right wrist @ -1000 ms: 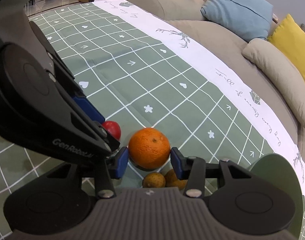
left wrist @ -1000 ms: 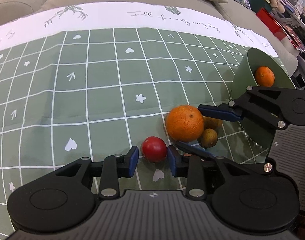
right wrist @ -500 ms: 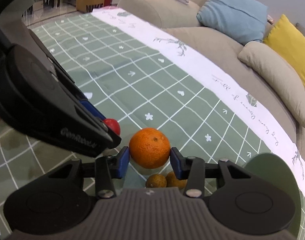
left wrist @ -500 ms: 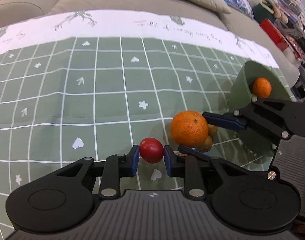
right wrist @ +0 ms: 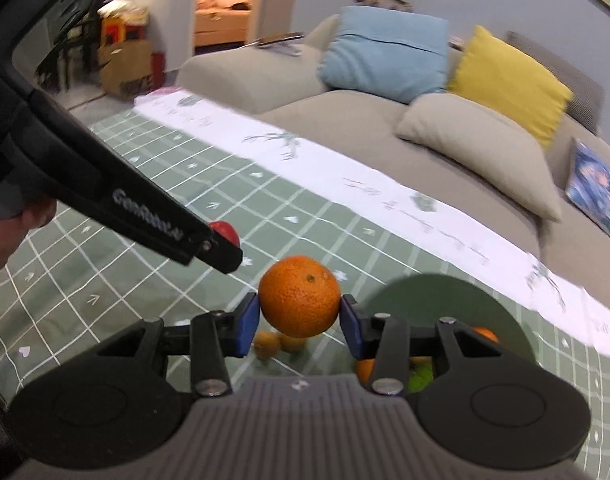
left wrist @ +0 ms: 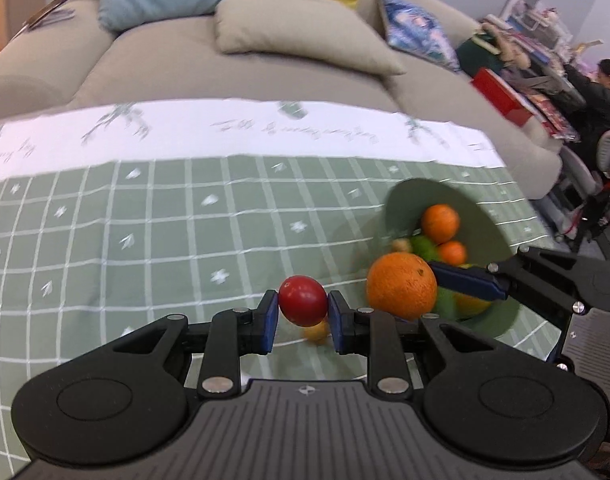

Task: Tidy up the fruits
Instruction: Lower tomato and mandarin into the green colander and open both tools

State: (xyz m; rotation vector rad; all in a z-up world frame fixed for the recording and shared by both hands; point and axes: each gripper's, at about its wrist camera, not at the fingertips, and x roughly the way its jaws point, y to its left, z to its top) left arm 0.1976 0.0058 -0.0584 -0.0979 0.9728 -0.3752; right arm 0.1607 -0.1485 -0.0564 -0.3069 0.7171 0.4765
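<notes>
Right wrist: small fruits (right wrist: 279, 343) below held orange (right wrist: 299, 296).

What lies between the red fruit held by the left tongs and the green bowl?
In the left wrist view, the big orange held in the right tongs sits between the red fruit in the left tongs and the green bowl.

Sage-green tablecloth (left wrist: 105, 240) gridded in white with small white hearts and arrows, white border printed with grey script, red fruit (left wrist: 303, 301) and large orange (right wrist: 299, 296) between blue-padded black jaws, dull green bowl (left wrist: 481, 224), pale blue cushion (right wrist: 385, 52), yellow cushion (right wrist: 509, 80), beige sofa (left wrist: 185, 64)
</notes>
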